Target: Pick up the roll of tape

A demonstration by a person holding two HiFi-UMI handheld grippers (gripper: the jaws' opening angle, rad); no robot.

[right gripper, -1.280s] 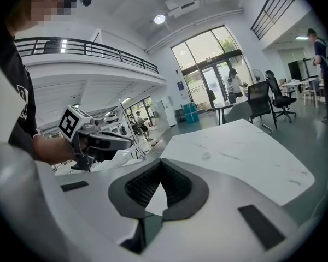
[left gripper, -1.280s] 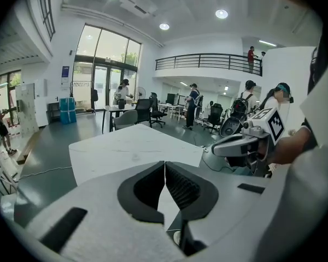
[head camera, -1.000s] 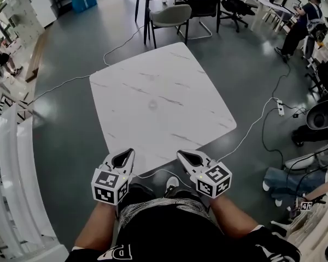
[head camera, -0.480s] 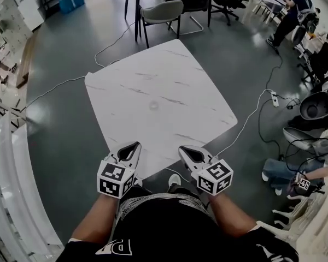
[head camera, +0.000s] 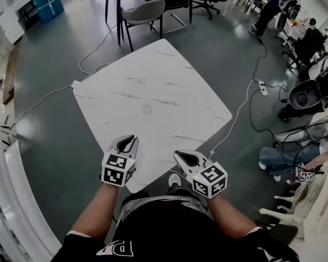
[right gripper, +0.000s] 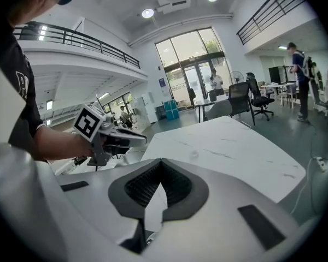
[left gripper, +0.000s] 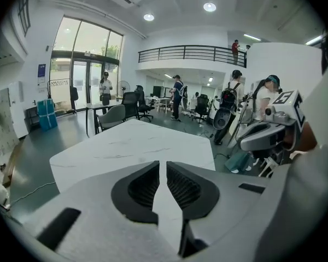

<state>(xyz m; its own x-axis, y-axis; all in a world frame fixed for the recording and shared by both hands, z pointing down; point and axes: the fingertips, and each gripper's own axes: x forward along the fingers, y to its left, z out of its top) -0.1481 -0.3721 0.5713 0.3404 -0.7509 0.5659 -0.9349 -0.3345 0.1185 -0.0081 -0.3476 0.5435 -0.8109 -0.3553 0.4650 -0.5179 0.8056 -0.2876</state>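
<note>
White marble table (head camera: 169, 81), open office floor beyond: the roll of tape (head camera: 147, 109), a faint ring that seems to lie flat, sits mid-table ahead of my two claws. The left gripper (head camera: 127, 141), jaws together and empty, is nearer, tape ahead and slightly right. The right gripper (head camera: 179, 155), also closed on nothing, has it ahead-left.

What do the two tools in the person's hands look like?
Both the left tool and the right tool are light grey, with pointed jaws lined in ribbed black padding. Each carries a white cube printed with black square markers. The person wears a black short-sleeved shirt with white print.
</note>
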